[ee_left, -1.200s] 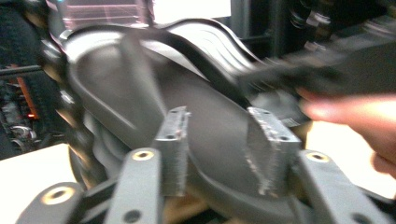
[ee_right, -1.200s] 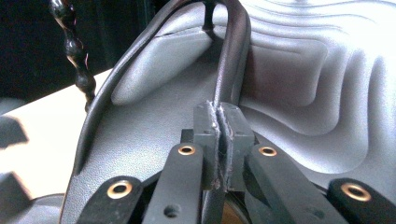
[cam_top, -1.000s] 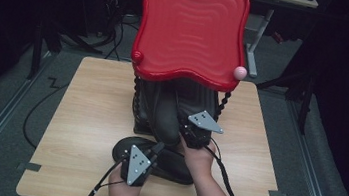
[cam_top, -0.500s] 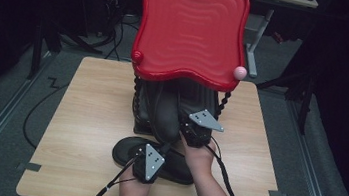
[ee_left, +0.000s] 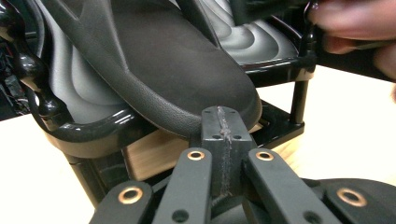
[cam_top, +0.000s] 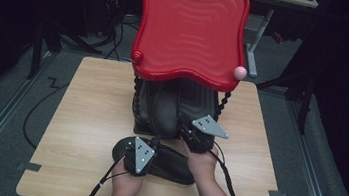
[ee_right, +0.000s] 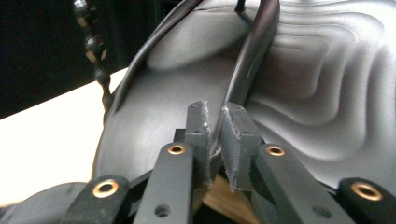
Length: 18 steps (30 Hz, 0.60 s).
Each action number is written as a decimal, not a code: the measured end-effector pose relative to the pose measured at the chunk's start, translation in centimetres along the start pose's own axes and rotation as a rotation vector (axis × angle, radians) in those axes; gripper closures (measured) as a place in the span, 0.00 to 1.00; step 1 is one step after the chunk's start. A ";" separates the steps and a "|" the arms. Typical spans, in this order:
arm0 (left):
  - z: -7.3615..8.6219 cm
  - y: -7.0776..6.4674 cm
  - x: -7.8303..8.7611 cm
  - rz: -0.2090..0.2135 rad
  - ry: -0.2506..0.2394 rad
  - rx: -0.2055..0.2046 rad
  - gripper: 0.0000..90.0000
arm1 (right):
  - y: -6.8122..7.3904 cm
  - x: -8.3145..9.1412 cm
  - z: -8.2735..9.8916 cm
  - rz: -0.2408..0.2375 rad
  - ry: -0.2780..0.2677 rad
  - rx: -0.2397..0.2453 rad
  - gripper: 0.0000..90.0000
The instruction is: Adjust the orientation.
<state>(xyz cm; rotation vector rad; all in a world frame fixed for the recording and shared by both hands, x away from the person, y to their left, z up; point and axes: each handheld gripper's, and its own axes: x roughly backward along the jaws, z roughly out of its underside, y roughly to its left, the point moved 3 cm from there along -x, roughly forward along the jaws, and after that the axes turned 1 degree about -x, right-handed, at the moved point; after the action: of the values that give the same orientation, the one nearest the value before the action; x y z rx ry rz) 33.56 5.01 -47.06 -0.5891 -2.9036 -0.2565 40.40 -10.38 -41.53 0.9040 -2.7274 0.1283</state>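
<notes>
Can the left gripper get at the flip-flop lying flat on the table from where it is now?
Probably yes. The left gripper sits right over the flip-flop at the table's near edge, with nothing between them. Its jaws are shut, though, so they would have to open first.

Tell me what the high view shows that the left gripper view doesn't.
High view adds: the rack's red wavy top shelf and a pink ball at its corner. Left gripper view adds: the left gripper close up, jaws shut, its tip at the edge of a black sandal, and a pale wooden block under the rack. Shared: that sandal on the black wavy lower shelf, a beaded post and the wooden table.
</notes>
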 end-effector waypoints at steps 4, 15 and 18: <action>-0.2 0.3 -0.3 -0.018 -0.004 -0.010 1.00 | -0.3 2.6 1.5 -0.015 -0.007 0.023 0.84; -1.3 1.8 -1.2 -0.067 -0.008 -0.007 1.00 | -3.1 9.5 7.2 0.000 0.067 0.070 0.82; -1.5 2.0 -1.5 -0.081 -0.003 -0.023 1.00 | -3.8 10.6 8.4 0.014 0.086 0.069 0.82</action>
<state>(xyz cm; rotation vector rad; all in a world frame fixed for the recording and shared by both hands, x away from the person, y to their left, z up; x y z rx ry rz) 35.91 5.97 -45.63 -0.4759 -2.9353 -0.2997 32.67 -20.90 -46.65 0.8764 -2.6653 0.2589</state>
